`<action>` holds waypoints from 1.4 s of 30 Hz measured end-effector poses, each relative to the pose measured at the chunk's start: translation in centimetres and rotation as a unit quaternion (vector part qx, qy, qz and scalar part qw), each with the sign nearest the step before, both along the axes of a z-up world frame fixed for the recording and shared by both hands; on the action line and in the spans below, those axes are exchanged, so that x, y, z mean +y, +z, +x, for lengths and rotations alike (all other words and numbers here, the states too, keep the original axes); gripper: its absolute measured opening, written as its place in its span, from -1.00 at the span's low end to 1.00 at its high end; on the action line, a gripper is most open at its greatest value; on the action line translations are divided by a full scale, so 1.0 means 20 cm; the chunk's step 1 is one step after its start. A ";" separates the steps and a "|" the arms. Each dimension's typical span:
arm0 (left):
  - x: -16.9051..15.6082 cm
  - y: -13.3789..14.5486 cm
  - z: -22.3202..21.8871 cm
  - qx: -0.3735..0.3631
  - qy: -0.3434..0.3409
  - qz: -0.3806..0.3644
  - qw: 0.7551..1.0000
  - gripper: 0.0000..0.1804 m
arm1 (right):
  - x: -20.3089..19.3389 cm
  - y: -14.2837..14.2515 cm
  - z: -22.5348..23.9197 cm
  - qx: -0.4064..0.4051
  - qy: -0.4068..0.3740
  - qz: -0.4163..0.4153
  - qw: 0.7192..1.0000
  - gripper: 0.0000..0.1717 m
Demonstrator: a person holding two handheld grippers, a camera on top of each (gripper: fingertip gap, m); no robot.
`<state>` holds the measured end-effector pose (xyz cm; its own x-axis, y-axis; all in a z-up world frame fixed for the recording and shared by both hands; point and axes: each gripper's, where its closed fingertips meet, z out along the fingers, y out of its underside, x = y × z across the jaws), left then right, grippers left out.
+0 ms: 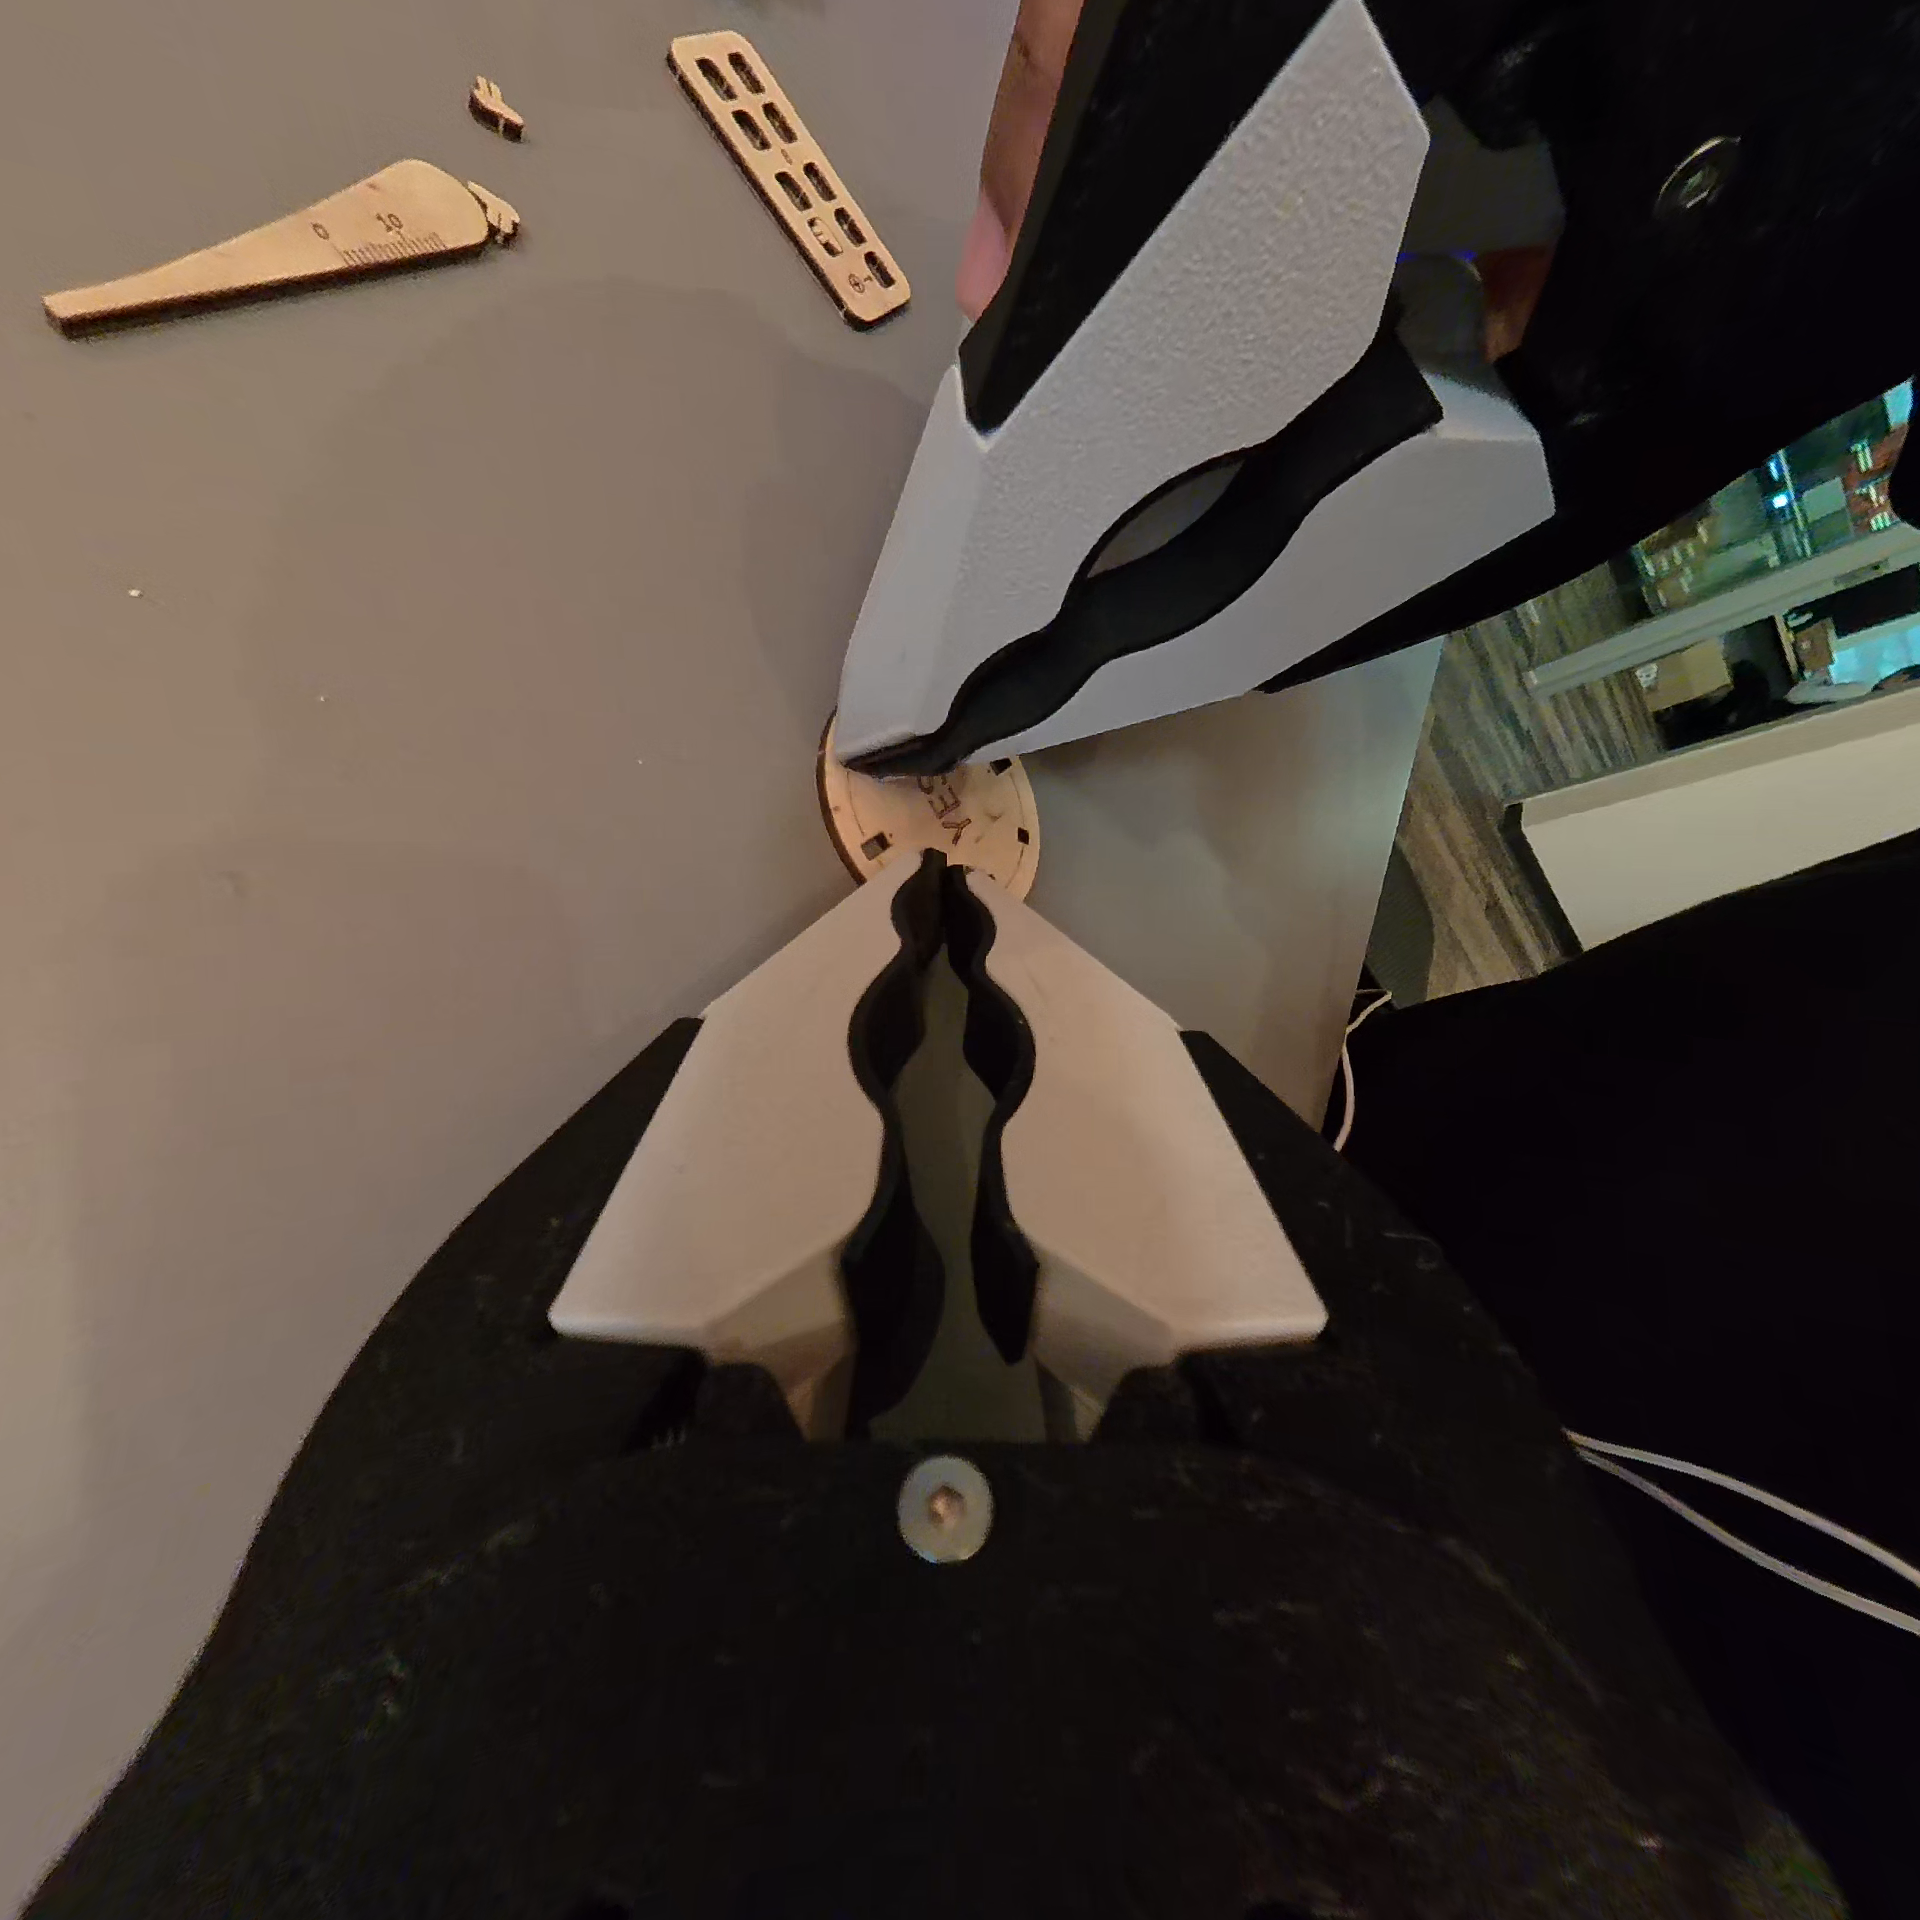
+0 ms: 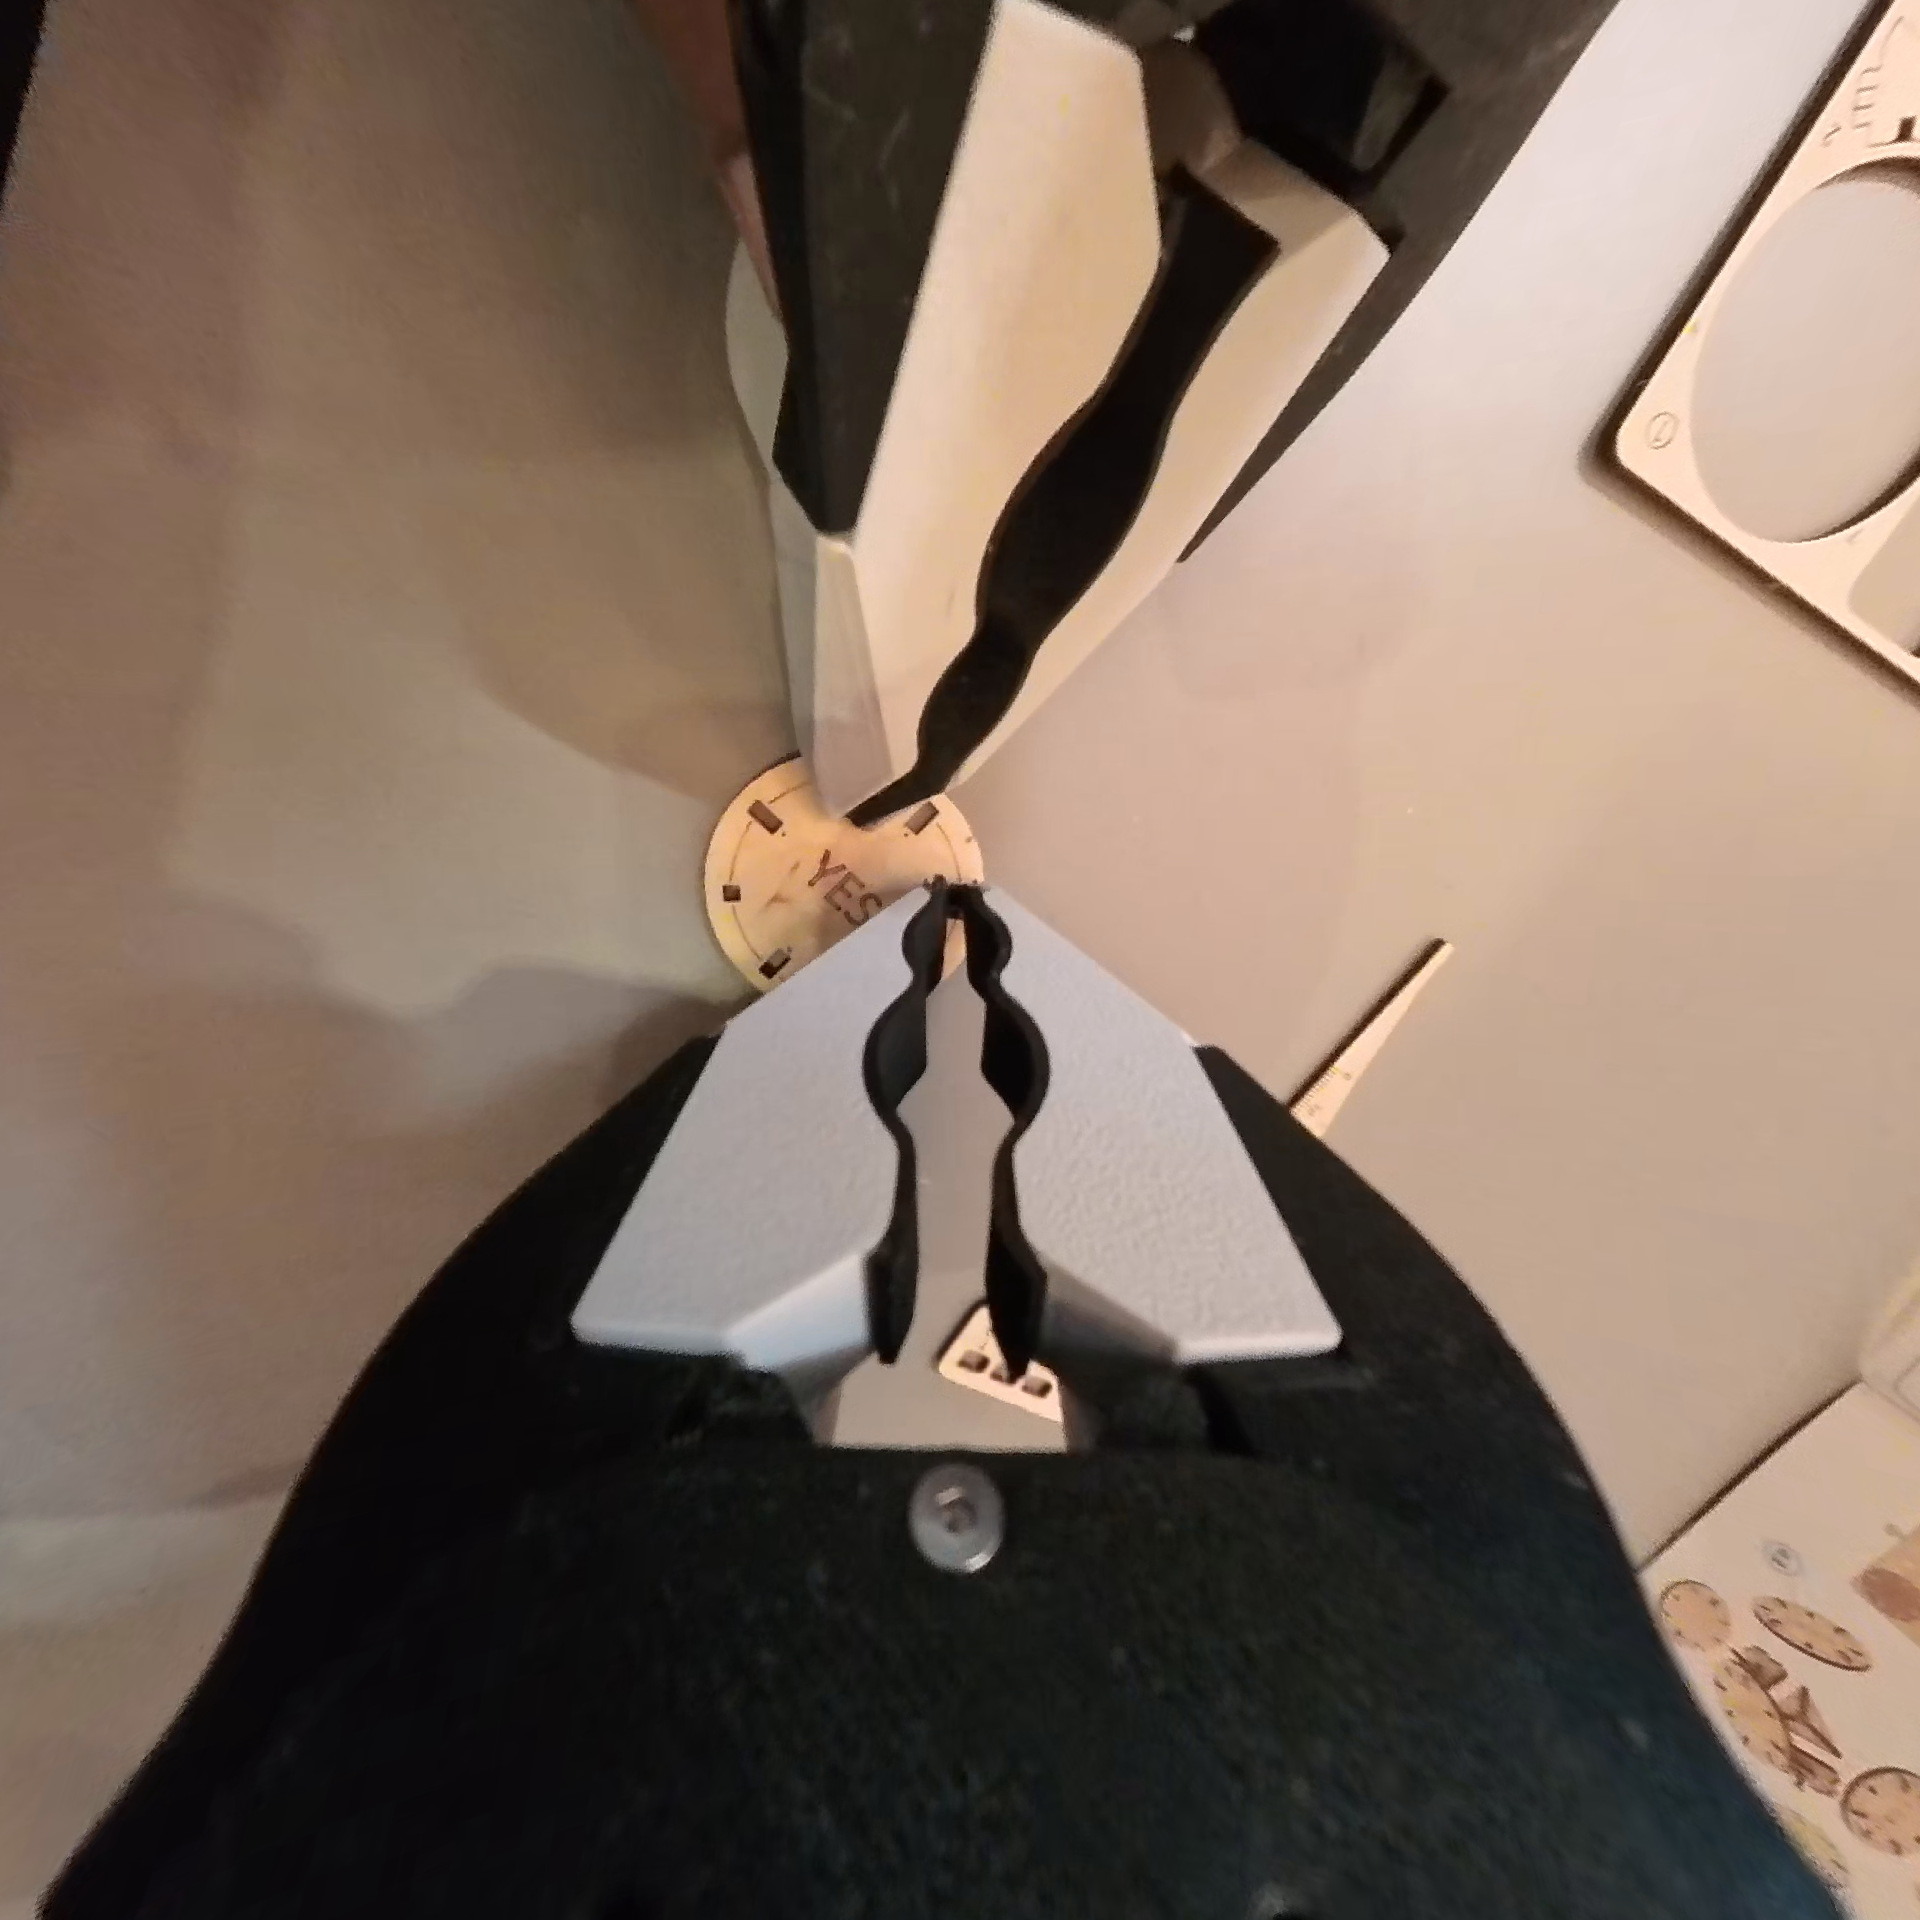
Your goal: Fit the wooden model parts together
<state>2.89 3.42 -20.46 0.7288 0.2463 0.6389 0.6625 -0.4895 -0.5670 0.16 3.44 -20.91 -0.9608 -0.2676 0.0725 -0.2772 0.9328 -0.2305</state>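
Left wrist view, from left edge to right. At upper left, flat on the matt grey tabletop (image 1: 416, 623): a tapered pale wooden piece with an engraved scale (image 1: 270, 255), with two tiny wooden offcuts (image 1: 497, 109) just beside its wide end. Further right along the top, a long pale wooden strip pierced by two rows of slots (image 1: 790, 177). At centre, a small round pale wooden disc with engraved markings and little rectangular notches (image 1: 935, 821), lying on the tabletop. From below, the left gripper (image 1: 940, 862), black pads pressed together with nothing between them, tips resting on the near edge of the disc. From upper right, the right gripper (image 1: 883, 764), likewise closed, tip set down on the far edge of the disc. Behind it, part of a hand (image 1: 997, 208). At lower right, thin white cables (image 1: 1766, 1527) over dark fabric.

Right wrist view, same order. Left of centre, the disc (image 2: 790, 873) on the tabletop. From above, the left gripper (image 2: 868, 810), closed, tip on the disc's upper edge. From below, the right gripper (image 2: 951, 888), pads meeting at the tip, touching the disc's right edge. Right of centre, the tapered piece (image 2: 1382, 1039). At upper right, a pale wooden sheet with large round cut-outs (image 2: 1662, 488). At lower right, a white sheet printed with clock faces (image 2: 1766, 1683).
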 end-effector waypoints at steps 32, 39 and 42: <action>0.00 0.00 0.00 -0.005 -0.001 0.003 1.000 -1.00 | 0.01 0.00 -0.01 -0.115 -0.068 0.001 0.991 -1.00; 0.00 0.00 0.00 -0.004 -0.001 0.003 1.000 -1.00 | 0.01 0.00 -0.01 -0.191 -0.100 0.007 0.977 -1.00; 0.00 0.00 0.00 -0.003 -0.001 0.002 1.000 -1.00 | 0.01 0.00 -0.01 -0.162 -0.101 0.003 0.982 -1.00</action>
